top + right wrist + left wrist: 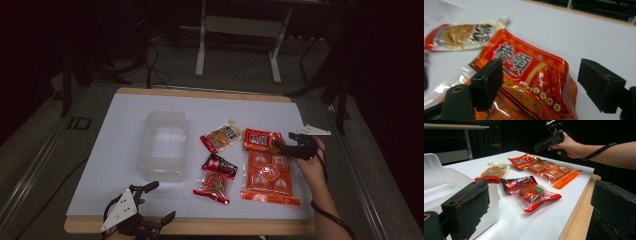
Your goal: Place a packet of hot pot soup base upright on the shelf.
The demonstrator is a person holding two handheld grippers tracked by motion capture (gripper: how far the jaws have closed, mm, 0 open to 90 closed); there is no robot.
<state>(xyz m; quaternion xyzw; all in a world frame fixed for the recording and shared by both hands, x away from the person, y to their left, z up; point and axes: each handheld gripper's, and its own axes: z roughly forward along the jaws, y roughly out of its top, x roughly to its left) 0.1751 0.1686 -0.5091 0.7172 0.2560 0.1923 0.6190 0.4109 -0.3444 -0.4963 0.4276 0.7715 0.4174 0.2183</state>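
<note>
The person's right hand [311,162] is reaching forward from the near right edge of the tabletop [125,110], wrist bent so the right gripper [281,143] is pointing left and slightly down at the top end of the large orange packet [267,170]. Its jaws are standing wide, straddling the packet's red header without pressing on it. The packet is lying flat, right of centre, beside a small red pouch [216,178] and a spouted sachet [222,136]. The left gripper [159,200] is hovering at the near left corner, jaws spread and holding nothing, next to the clear plastic box [164,145].
</note>
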